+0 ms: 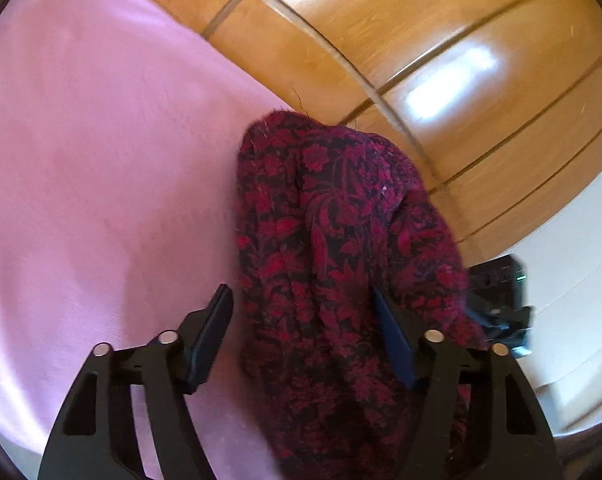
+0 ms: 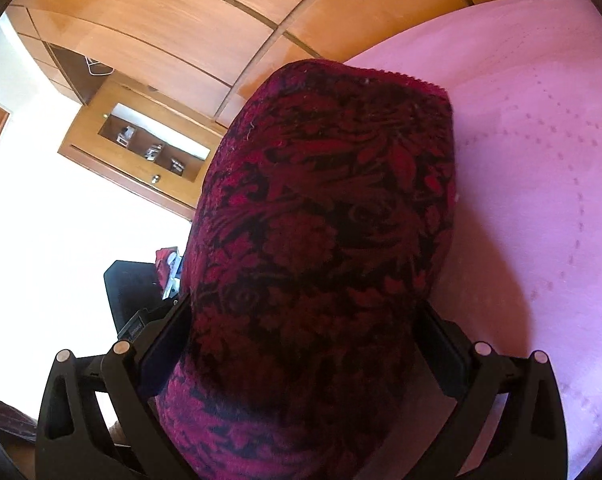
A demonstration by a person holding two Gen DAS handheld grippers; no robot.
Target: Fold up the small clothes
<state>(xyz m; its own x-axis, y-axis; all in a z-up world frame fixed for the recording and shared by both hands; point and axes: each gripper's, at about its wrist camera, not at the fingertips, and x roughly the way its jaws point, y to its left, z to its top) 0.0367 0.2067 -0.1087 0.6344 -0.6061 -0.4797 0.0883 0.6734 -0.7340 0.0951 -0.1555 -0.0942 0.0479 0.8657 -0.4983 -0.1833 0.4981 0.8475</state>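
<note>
A dark red and black floral knit garment lies bunched on the pink bedspread. My left gripper straddles its near end. The left finger stands clear of the cloth with pink showing between them, and the cloth laps over the tip of the right finger. In the right wrist view the same garment fills the whole gap of my right gripper. Its jaws are spread wide, and the cloth touches both fingers and hides their tips.
Wooden wardrobe doors rise behind the bed's far edge. A wooden cabinet with a glass-fronted niche stands on the white floor. A black object sits beside the bed, and it also shows in the left wrist view.
</note>
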